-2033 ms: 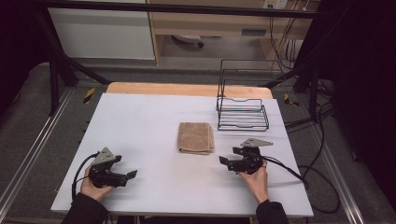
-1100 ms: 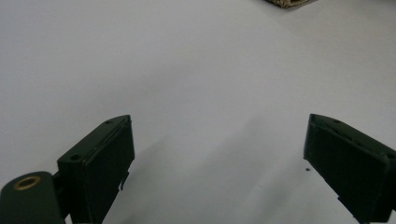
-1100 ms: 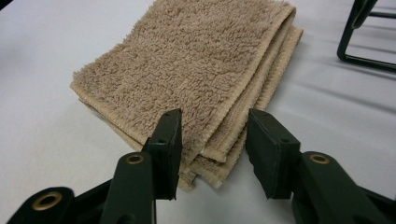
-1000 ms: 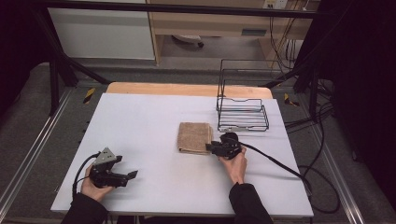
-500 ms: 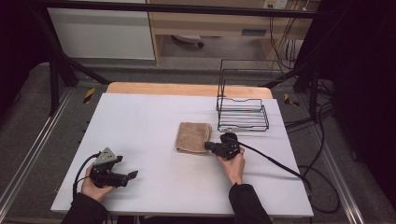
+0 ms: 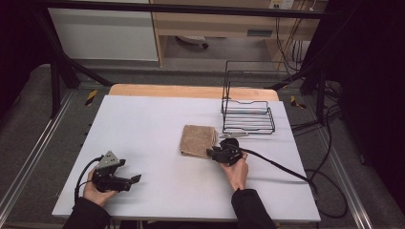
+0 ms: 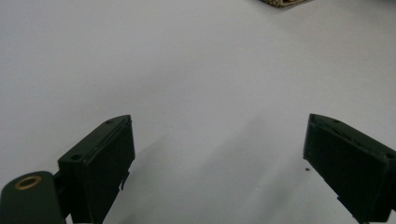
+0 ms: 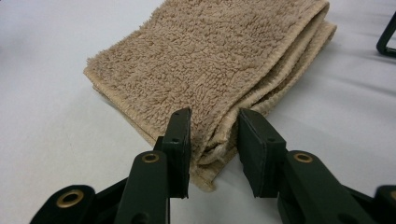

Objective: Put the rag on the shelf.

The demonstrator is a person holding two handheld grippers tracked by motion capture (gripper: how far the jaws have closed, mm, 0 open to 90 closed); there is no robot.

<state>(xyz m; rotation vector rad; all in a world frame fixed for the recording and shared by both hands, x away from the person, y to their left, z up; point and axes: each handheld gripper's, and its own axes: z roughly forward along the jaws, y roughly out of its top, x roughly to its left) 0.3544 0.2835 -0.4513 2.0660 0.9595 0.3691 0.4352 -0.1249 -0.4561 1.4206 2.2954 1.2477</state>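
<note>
Two grippers at a white table (image 6: 143, 119). Left: the left gripper (image 6: 128, 180) rests low near the front edge, jaws spread wide over bare matte surface, well apart from the work, apparently held in reserve. Centre: the folded towel (image 6: 197, 140), tan looped terry with stacked hemmed edges, lies flat. The right gripper (image 8: 212, 151) has its jaws narrowed around the towel's near corner, pinching the layered fold, presumably so all plies lift together. Right: a black wire rack (image 6: 248, 114), open-fronted, stands just beside the towel.
</note>
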